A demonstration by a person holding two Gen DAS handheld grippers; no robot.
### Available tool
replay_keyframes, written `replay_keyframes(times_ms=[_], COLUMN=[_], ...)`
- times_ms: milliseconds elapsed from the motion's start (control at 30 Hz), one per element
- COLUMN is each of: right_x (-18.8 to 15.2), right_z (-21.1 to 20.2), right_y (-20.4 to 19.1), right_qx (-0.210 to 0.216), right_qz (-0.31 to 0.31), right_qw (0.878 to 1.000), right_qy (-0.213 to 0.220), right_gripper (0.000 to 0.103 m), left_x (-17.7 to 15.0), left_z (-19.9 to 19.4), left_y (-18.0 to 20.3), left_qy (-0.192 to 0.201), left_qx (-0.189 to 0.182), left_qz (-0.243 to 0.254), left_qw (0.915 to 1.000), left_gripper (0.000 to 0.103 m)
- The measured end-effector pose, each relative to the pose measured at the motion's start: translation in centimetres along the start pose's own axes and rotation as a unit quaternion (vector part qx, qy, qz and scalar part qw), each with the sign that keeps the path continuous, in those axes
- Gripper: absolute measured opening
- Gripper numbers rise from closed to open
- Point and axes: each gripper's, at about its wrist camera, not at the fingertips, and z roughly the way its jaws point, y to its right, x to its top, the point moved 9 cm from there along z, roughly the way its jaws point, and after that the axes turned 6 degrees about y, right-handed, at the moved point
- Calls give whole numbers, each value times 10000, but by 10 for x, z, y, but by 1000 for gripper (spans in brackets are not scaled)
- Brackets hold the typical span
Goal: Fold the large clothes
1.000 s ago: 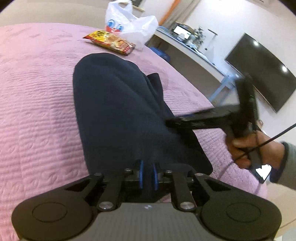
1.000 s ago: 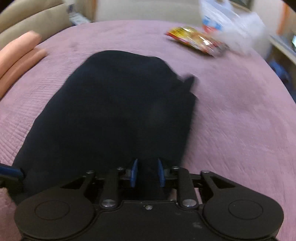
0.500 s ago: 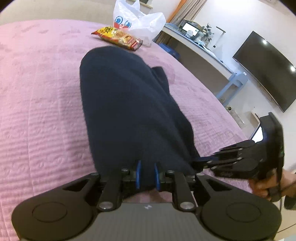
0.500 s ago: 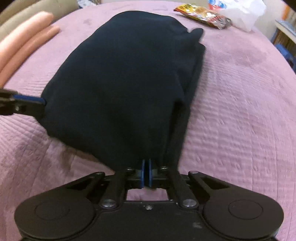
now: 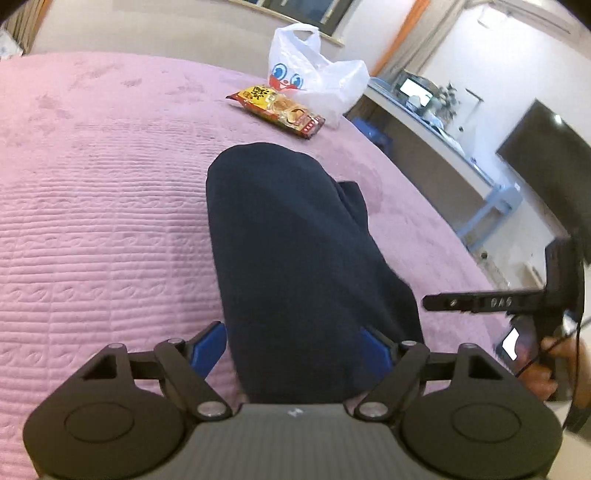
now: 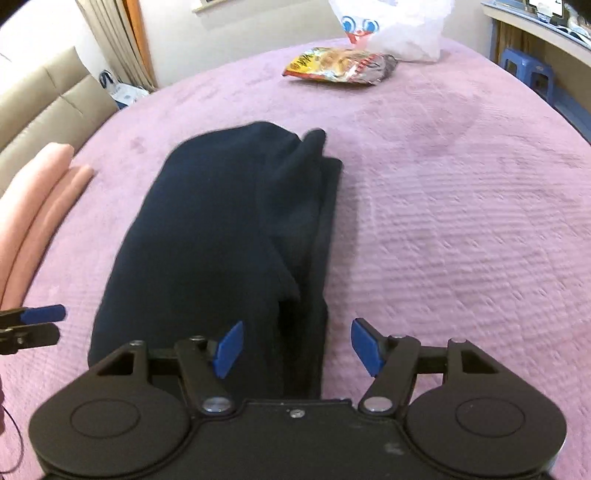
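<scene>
while both the left gripper (image 5: pixel 295 343) and right gripper (image 6: pixel 297 345) gaped wide, the dark garment (image 6: pixel 221 236) lay folded lengthwise; only the right view showed pink pillows (image 6: pixel 33 206).

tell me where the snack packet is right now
In both wrist views the snack packet lies on the far part of the pink bedspread, beside the white plastic bag, beyond the dark garment.

Right gripper (image 6: pixel 297 347) low over the near end of a dark navy garment (image 6: pixel 225 236), blue pads (image 6: pixel 229 347) spread wide apart, nothing between them but cloth below. Garment folded into a long strip on a pink quilted bedspread (image 6: pixel 461 206), layered edges along its right side. Beyond the garment's far end, a snack packet (image 6: pixel 340 66) and a white plastic bag (image 6: pixel 395 29). Left of the garment, pink rolled pillows (image 6: pixel 40 199) and the left gripper (image 6: pixel 33 321) just beside its near corner.
</scene>
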Motion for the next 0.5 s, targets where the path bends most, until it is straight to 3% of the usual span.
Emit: replay_keyframes(times_ms=[167,267,500], right_x=[7,4,-3], right_z=[32,44,64], right_y=[-11,-10,3], right_qx=[90,-141,-101], right_qz=[76,-36,172], right_qw=[9999,9998,9996], right_qy=[-30,-98,-221], right_gripper=[78,78,81], left_x=[12,11,11], left_z=[31,48,73], left_y=[2,2,-6], left_qy=[-27,-109,-309], left_qx=[139,362,425], left_qz=[51,151,83], left_qw=[9999,9992,9986], left_gripper=[80,79,80])
